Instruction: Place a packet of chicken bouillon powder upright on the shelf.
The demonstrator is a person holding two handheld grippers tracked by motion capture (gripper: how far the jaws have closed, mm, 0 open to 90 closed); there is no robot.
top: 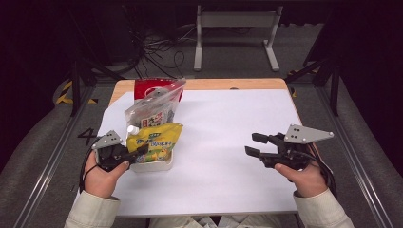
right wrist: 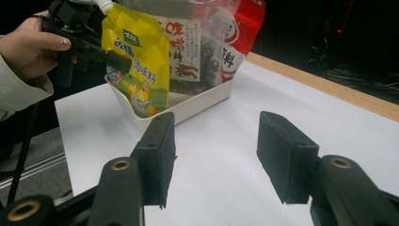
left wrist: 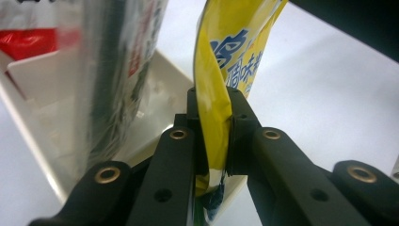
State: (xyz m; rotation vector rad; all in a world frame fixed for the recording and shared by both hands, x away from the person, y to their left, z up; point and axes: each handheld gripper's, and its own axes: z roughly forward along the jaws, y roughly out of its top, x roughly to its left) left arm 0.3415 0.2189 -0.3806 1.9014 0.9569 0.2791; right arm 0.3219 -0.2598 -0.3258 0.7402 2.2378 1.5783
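Firmly pinched in left gripper: yellow pouch; right gripper agape.

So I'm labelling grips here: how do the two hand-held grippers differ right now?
The left hand-held gripper is shut on the edge of the yellow plastic spouted pouch standing in the white plastic tray; the right hand-held gripper has its jaws apart with nothing between them. The left is at the tray; the right hovers over bare white table cover, apart from the tray. Both are black, each held in one hand.
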